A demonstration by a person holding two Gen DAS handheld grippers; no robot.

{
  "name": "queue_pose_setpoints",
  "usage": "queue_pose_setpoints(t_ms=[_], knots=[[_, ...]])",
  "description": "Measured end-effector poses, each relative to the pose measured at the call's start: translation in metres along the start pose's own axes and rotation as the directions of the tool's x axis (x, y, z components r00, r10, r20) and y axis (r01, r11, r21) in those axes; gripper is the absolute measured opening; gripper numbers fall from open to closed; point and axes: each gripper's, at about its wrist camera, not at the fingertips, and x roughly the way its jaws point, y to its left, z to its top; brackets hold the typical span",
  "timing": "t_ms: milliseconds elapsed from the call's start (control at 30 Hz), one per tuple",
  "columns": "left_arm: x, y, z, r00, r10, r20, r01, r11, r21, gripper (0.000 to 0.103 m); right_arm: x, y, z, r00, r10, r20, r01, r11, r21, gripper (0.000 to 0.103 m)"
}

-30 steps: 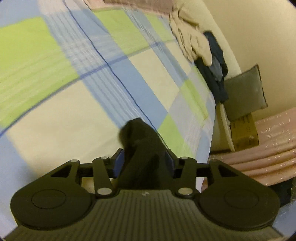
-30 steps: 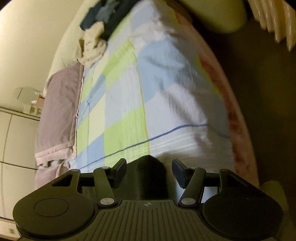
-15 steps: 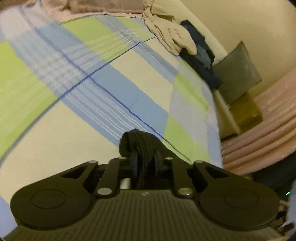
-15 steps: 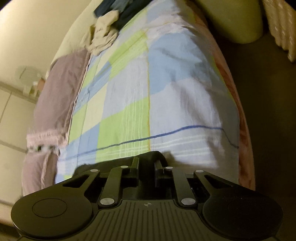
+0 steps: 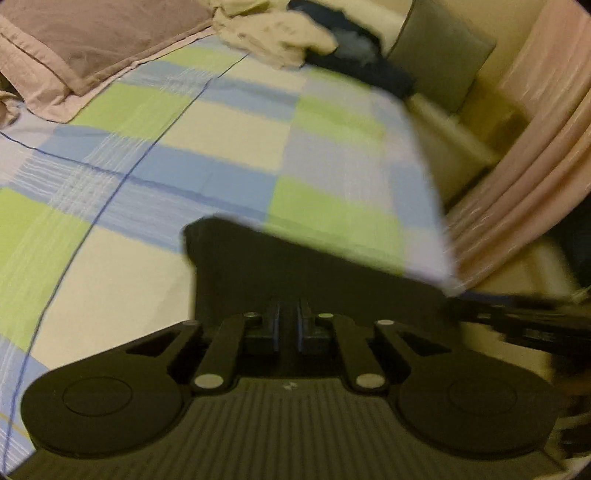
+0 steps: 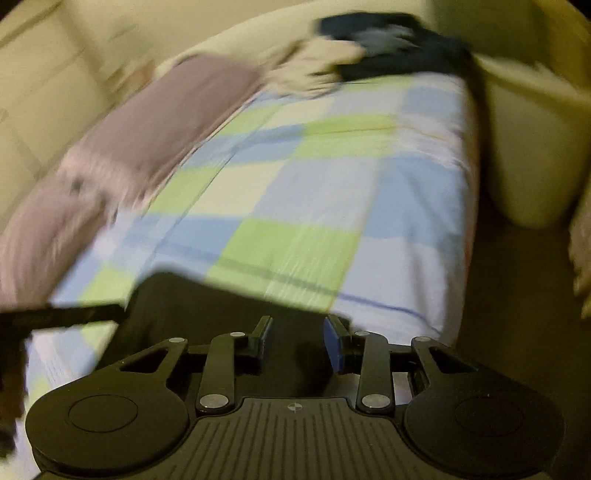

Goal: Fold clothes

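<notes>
A black garment [image 5: 295, 266] is stretched flat over the checked bedsheet [image 5: 207, 136], low in both wrist views. My left gripper [image 5: 288, 317] is shut on its near edge, the cloth pinched between the pads. In the right wrist view the same black garment [image 6: 207, 306] runs between the fingers of my right gripper [image 6: 298, 341]. Those jaws are opening and stand apart, and the pads do not press the cloth. The right gripper [image 5: 524, 325] shows blurred at the right edge of the left view. The left gripper [image 6: 55, 314] appears at the left edge of the right view.
A beige clothes heap [image 5: 273, 29] and a dark blue garment [image 5: 362, 62] lie at the far end of the bed. A mauve pillow [image 5: 92, 40] sits at the far left. A grey cushion [image 5: 439, 55] and pink curtain [image 5: 524, 177] stand beyond the bed's right edge.
Both views have rolled and swung along the bed. The black cloth, bunched before, now spreads wide between the grippers. The left jaws closed on it; the right jaws closed, then parted again.
</notes>
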Motion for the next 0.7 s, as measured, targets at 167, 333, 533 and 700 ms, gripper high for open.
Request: queue_pose_setpoints(t_ms=[167, 333, 533, 700], knots=[[0.005, 0.01, -0.004, 0.997, 0.066, 0.044, -0.067, 0.997, 0.027, 0.003, 0.023, 0.007, -0.024, 0.998, -0.068, 0.001, 0.067, 0.985, -0.161, 0.035], [-0.037, -0.004, -0.008, 0.999, 0.038, 0.024, -0.038, 0.999, 0.012, 0.002, -0.016, -0.004, -0.02, 0.998, -0.041, 0.041, 0.041, 0.999, -0.009, 0.035], [-0.06, -0.041, -0.064, 0.993, 0.108, -0.052, -0.1, 0.985, 0.142, 0.003, -0.037, 0.026, -0.052, 0.998, 0.068, 0.008, -0.067, 0.993, -0.101, 0.035], [-0.056, -0.03, -0.09, 0.988, 0.153, -0.014, -0.153, 0.988, 0.021, 0.007, -0.017, 0.044, -0.084, 1.0, -0.01, -0.026, 0.003, 0.966, -0.257, 0.035]])
